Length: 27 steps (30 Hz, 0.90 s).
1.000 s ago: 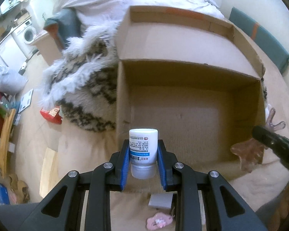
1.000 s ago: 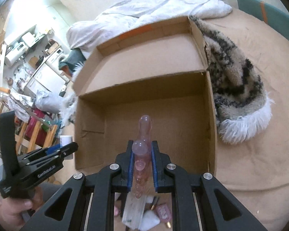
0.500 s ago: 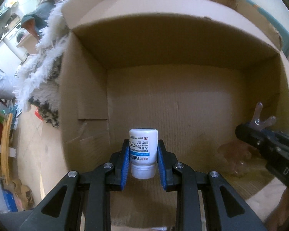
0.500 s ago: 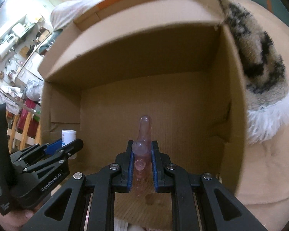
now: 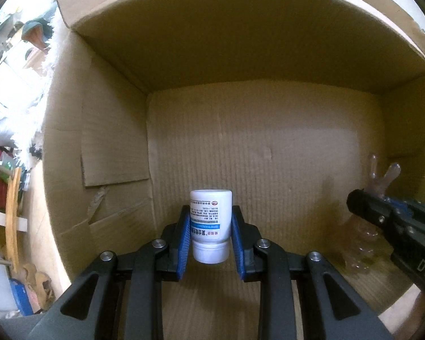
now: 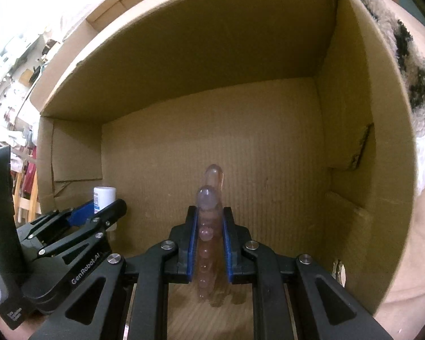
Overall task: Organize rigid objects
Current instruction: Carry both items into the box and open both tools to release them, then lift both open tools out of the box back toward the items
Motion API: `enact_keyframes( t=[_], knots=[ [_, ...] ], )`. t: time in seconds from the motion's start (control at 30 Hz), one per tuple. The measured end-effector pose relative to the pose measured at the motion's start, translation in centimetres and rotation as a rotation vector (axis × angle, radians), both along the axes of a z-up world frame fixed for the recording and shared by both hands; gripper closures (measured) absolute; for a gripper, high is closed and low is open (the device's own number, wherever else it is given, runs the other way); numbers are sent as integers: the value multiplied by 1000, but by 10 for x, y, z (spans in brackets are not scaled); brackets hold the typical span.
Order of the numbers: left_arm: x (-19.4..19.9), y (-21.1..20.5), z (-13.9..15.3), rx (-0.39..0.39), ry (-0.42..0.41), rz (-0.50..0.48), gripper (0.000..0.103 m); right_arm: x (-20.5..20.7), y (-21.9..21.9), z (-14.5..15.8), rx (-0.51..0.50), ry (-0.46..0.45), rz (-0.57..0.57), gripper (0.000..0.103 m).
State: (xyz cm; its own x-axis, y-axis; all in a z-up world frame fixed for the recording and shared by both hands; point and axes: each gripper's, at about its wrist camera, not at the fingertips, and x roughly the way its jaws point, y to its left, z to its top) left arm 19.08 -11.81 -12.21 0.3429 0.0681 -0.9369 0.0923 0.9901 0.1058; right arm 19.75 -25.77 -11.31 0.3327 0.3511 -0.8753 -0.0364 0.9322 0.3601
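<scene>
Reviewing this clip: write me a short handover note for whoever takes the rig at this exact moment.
Left tool: shut on the white bottle, held cap towards the camera.
Right tool: shut on the pink translucent clip.
Both point down into the open cardboard box, side by side, the left one near the left wall. The visible floor of the box is bare.
Done: both items picked up and brought inside the box.
Left: set each down, open the tools, withdraw. Whether either item touches the floor yet cannot be told.
</scene>
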Motion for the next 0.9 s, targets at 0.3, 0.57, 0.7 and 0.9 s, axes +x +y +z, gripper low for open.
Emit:
enact_keyframes(
  t=[0.3, 0.57, 0.7, 0.9],
  knots=[
    [4, 0, -12, 6, 29, 4, 79, 0, 0, -2, -4, 11, -6, 87],
    [8, 2, -20, 8, 40, 15, 79, -2, -2, 2, 3, -9, -26, 86],
    [9, 5, -26, -2, 50, 20, 78, -3, -5, 8, 35, -20, -31, 86],
    [11, 4, -25, -16, 52, 4, 65, -4, -7, 20, 40, -55, -32, 81]
  ],
)
